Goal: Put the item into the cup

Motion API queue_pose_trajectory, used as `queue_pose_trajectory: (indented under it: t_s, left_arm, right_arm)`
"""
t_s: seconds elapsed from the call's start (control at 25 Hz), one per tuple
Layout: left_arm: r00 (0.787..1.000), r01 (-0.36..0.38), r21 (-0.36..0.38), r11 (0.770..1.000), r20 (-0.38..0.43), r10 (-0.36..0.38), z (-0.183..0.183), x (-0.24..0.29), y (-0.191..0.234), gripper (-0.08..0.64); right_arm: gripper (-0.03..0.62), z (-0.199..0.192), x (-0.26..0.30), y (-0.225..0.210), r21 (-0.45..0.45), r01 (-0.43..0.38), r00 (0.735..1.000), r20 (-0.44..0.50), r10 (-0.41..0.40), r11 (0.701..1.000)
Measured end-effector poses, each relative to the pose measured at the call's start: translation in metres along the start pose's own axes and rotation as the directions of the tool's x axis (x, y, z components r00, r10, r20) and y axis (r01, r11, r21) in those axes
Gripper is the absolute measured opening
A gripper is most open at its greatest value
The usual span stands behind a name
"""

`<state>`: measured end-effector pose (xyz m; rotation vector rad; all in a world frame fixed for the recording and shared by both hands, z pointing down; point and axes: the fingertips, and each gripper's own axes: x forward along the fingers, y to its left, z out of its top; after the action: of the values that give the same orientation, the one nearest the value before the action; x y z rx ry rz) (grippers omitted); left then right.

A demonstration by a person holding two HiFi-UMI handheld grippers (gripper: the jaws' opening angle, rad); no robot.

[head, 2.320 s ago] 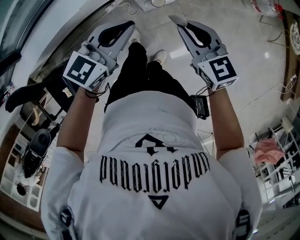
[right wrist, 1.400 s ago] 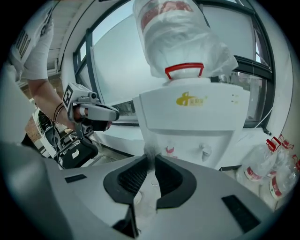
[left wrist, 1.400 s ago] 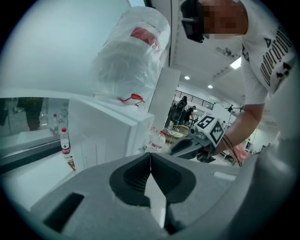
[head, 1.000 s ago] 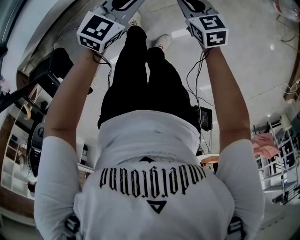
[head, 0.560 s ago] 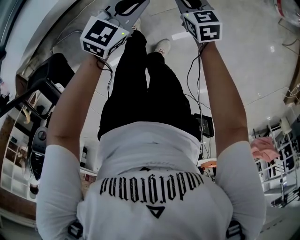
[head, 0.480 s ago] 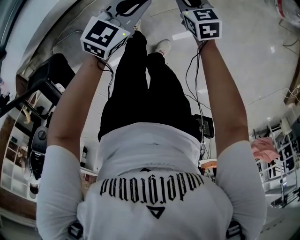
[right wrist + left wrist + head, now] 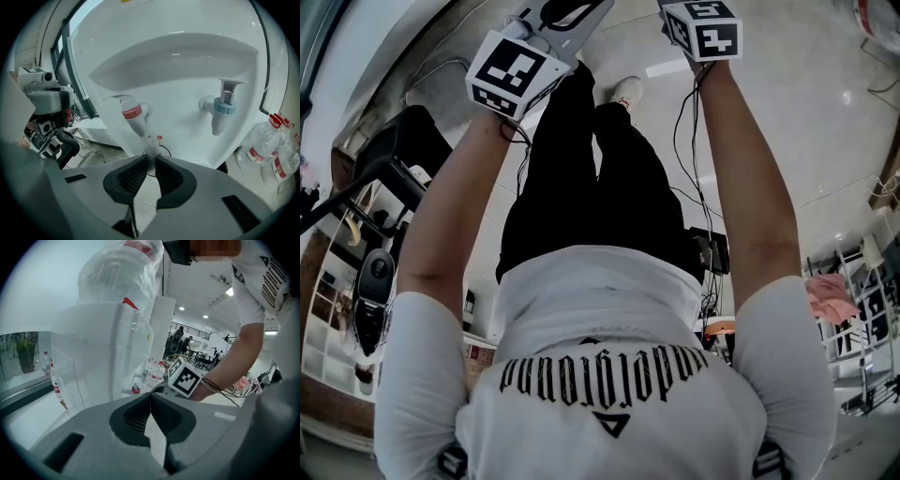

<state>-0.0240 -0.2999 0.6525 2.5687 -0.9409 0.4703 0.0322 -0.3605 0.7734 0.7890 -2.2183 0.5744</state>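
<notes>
In the right gripper view my right gripper point(image 7: 151, 153) is shut on a thin, crinkled piece of clear plastic point(image 7: 151, 143) that sticks up between the tips. What it is I cannot tell. It hangs just below the red tap point(image 7: 133, 112) of a white water dispenser point(image 7: 187, 61); a blue tap point(image 7: 220, 107) sits to the right. My left gripper point(image 7: 150, 395) is shut and holds nothing, beside the same dispenser point(image 7: 108, 348), which has a plastic bag over its top. The head view shows only the marker cubes point(image 7: 517, 73) point(image 7: 703, 28), at the top edge.
Water bottles point(image 7: 276, 145) stand on the floor right of the dispenser, and more bottles point(image 7: 157, 371) show past it. A shelf unit point(image 7: 347, 309) and a black chair point(image 7: 403, 150) are at my left, a rack with pink cloth point(image 7: 830, 295) at my right.
Both arms have stretched forward. The grippers have slid to the top edge of the head view, and their jaws have left that view.
</notes>
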Motion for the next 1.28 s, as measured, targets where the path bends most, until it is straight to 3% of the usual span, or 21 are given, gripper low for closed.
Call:
queue_pose_trajectory:
  t_s: [0.24, 0.36, 0.6, 0.96, 1.28]
  left_arm:
    - [1.000, -0.001, -0.010, 1.000, -0.002, 0.001, -0.004, -0.001, -0.001, 0.015]
    - [1.000, -0.011, -0.018, 1.000, -0.007, 0.011, -0.007, -0.006, 0.001, 0.015]
    - [1.000, -0.010, -0.023, 1.000, -0.007, 0.010, -0.012, -0.010, 0.002, 0.015]
    - [1.000, -0.016, -0.011, 1.000, 0.017, 0.017, 0.004, -0.012, 0.002, 0.015]
    - [0.998, -0.052, -0.003, 0.999, 0.039, 0.052, 0.032, -0.017, -0.001, 0.015]
  right_arm:
    - [0.060, -0.004, 0.008, -0.004, 0.020, 0.012, 1.000, -0.014, -0.012, 1.000]
    - [0.123, -0.006, 0.012, -0.001, 0.033, 0.015, 1.000, -0.028, -0.014, 0.999]
    - [0.133, -0.010, 0.010, 0.003, 0.023, 0.024, 0.999, -0.033, -0.023, 0.999]
    - [0.127, 0.005, -0.012, 0.011, 0.023, 0.029, 1.000, 0.010, -0.029, 0.999]
    - [0.058, 0.013, -0.051, 0.023, 0.021, 0.014, 0.999, 0.048, -0.015, 1.000]
